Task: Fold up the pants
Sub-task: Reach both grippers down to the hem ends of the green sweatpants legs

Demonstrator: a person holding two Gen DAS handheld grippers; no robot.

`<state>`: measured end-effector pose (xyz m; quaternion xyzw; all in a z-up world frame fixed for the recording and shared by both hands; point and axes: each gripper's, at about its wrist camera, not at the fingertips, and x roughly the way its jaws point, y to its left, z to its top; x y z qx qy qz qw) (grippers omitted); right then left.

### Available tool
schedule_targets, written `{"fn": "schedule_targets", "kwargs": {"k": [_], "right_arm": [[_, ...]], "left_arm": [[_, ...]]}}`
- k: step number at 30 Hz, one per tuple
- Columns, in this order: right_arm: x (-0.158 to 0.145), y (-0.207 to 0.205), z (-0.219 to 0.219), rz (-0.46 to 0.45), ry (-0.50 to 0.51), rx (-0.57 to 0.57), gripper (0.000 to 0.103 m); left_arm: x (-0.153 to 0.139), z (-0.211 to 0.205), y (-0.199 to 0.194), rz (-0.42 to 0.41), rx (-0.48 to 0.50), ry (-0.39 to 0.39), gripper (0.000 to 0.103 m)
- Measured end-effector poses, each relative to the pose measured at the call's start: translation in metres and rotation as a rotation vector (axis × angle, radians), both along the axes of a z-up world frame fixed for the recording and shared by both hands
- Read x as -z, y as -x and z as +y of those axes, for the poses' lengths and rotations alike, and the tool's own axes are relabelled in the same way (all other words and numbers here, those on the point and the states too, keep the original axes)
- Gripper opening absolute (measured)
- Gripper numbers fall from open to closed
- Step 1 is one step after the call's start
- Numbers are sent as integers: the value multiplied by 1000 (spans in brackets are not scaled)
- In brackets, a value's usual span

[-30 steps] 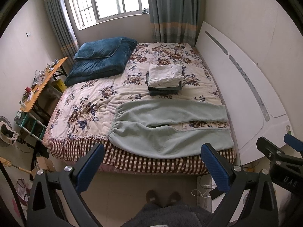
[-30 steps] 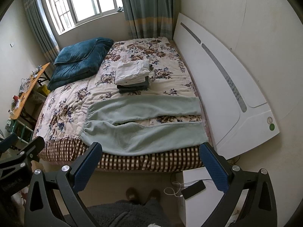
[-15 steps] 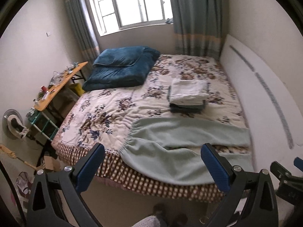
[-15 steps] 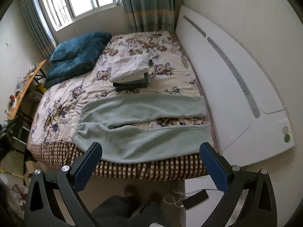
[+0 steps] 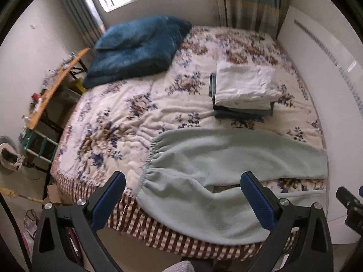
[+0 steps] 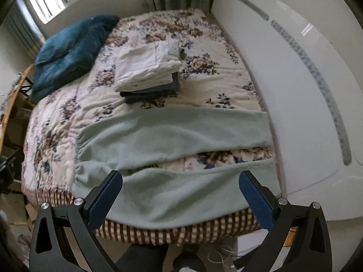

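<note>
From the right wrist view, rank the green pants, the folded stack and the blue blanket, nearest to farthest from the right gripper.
1. Green pants: spread along the bed's near edge, right before the right gripper.
2. Folded stack: mid-bed, beyond the pants.
3. Blue blanket: far left, by the window.

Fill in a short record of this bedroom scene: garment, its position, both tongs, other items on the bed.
garment: pale green pants, unfolded
position: flat across the bed's near edge, legs apart, waistband leftward
left tongs: open, empty
right tongs: open, empty
other items: folded clothes stack; blue blanket
</note>
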<state>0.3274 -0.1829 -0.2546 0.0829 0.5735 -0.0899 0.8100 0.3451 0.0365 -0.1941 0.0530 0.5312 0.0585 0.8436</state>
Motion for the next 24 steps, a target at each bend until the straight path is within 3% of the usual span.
{"fn": "schedule_targets", "kwargs": {"k": [6, 11, 17, 21, 24], "right_arm": [[72, -115, 14, 47, 32, -6, 103], [154, -202, 26, 92, 50, -88, 103], [281, -305, 42, 230, 138, -381, 103], [367, -352, 55, 372, 145, -595, 101], [417, -371, 69, 445, 212, -748, 95]], "left_arm": [[73, 3, -93, 138, 69, 46, 103], [157, -14, -171, 214, 213, -32, 103], [281, -44, -247, 363, 453, -119, 94], [361, -75, -271, 490, 697, -172, 88], [405, -90, -271, 569, 858, -226, 88]]}}
